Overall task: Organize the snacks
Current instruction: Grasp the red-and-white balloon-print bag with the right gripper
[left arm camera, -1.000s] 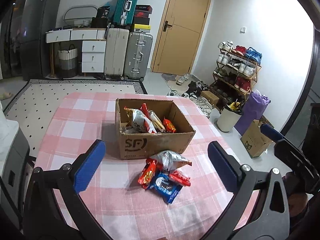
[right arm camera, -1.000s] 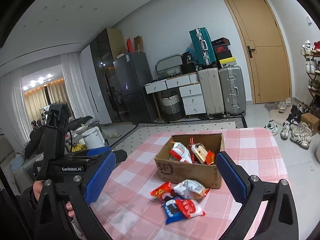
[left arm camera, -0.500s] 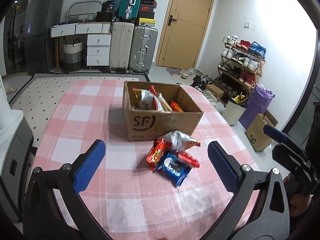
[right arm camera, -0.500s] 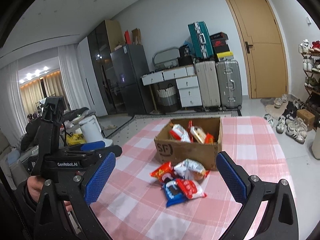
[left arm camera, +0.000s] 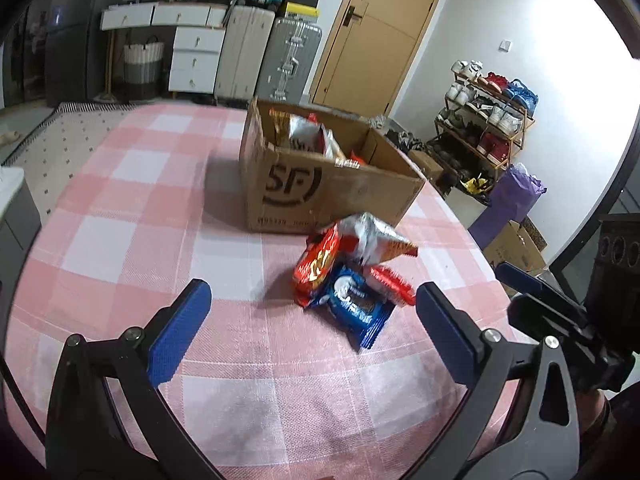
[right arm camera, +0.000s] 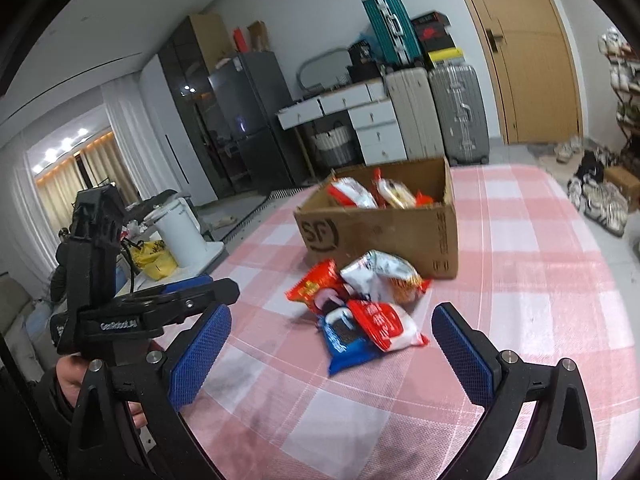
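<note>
A brown cardboard box (left arm camera: 332, 196) (right arm camera: 384, 236) with several snack packs inside stands on the pink checked table. In front of it lies a small pile: a silver bag (left arm camera: 374, 238) (right arm camera: 380, 272), an orange-red pack (left arm camera: 318, 266) (right arm camera: 314, 286), a blue cookie pack (left arm camera: 354, 306) (right arm camera: 344, 342) and a red-and-white pack (left arm camera: 392, 288) (right arm camera: 382, 322). My left gripper (left arm camera: 312, 332) is open just short of the pile, nothing between its blue pads. My right gripper (right arm camera: 330, 356) is open too, low over the table near the blue pack. The other gripper's tip (left arm camera: 536, 292) shows at the right of the left wrist view.
The table edge (left arm camera: 484, 256) drops off to the right toward a purple bag (left arm camera: 508, 208) and a shoe rack (left arm camera: 488, 120). Suitcases (left arm camera: 272, 56), white drawers (left arm camera: 192, 56) and a door (left arm camera: 376, 28) stand behind. A hand (right arm camera: 80, 376) holds the left gripper beside a white bin (right arm camera: 180, 236).
Both grippers have dropped lower and moved closer to the snack pile, which now looks larger in both views. The snacks and box have stayed put, and both grippers stay open.
</note>
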A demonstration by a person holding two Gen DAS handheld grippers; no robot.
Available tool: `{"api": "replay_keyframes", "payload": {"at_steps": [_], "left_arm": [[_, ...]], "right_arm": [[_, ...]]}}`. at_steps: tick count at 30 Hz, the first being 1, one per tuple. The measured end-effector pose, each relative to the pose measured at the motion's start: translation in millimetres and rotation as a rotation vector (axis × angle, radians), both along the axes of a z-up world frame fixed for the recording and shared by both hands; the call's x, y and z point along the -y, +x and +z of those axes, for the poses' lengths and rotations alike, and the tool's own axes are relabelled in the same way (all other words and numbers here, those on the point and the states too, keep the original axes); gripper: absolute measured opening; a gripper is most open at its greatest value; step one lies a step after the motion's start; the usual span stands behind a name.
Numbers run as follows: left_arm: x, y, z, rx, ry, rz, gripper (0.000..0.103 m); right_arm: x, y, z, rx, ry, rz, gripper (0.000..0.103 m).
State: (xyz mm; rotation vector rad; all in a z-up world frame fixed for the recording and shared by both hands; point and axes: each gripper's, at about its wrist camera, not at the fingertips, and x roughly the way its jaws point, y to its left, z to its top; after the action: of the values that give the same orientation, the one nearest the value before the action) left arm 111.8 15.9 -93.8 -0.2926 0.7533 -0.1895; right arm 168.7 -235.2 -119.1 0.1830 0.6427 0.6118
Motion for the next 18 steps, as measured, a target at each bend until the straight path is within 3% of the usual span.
{"api": "replay_keyframes", "payload": {"at_steps": [10,18], "left_arm": [[0,26,-34,-0.054,-0.033,-0.012,0.102],[-7,42,-55,-0.098,-0.076,-0.012,0.101]], "right_arm": [[0,38,-33,-0.102,-0.005,0.000,0.102],[-7,78,-71,-0.249,-0.001,0.015,0.102]]}}
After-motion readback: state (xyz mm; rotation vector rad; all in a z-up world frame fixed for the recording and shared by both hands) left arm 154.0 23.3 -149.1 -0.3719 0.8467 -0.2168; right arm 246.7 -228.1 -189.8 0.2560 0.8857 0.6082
